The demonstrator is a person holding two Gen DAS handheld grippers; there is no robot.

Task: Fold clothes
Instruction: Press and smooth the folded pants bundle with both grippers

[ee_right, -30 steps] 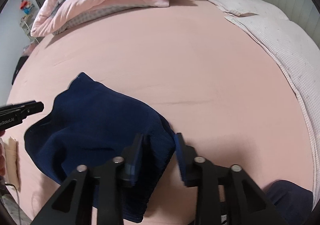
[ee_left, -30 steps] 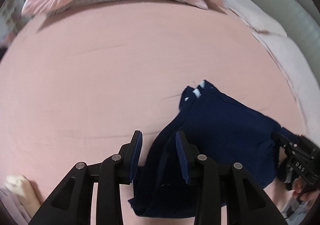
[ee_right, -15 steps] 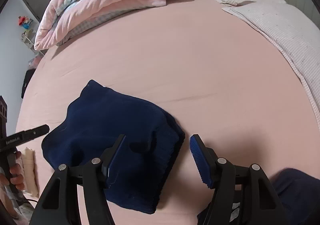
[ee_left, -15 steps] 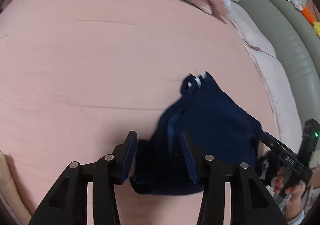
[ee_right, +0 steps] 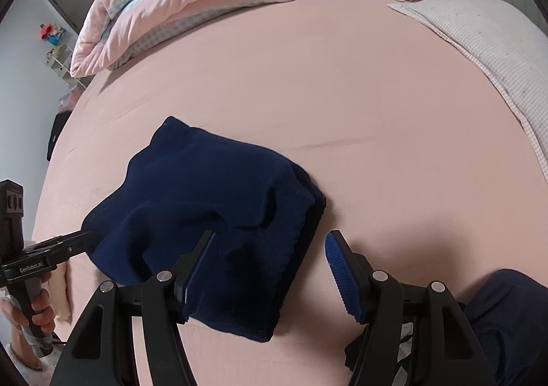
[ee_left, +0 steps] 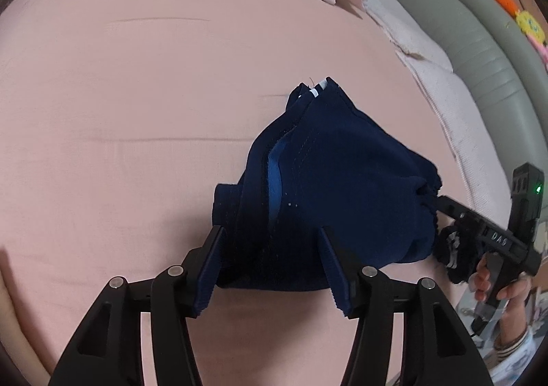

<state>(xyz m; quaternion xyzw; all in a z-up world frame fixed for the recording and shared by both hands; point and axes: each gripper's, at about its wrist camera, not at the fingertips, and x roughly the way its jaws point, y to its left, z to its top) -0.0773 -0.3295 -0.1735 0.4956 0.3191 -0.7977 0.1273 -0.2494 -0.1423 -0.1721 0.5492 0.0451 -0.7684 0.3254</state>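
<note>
Folded navy garment point(ee_left: 342, 187) lying on the pink bed sheet point(ee_left: 137, 111), its near edge between and just ahead of the left claw point(ee_left: 270, 269). Left claw's jaws opening, cloth between them but the pads not pressing on it. From the other side, same garment point(ee_right: 205, 201) under and ahead of the right claw point(ee_right: 269, 269), jaws spread wide, left pad over the cloth, right pad over bare sheet; nothing gripped. Hard to tell what kind of garment; only a white tag at its far tip and a lighter blue strip in the fold. Right of the right claw, another dark cloth point(ee_right: 507, 314) cut off by the frame edge. Far beyond both claws, a pink quilt point(ee_right: 191, 5), partly out of frame. Holding hands only partly visible at the edges.
</note>
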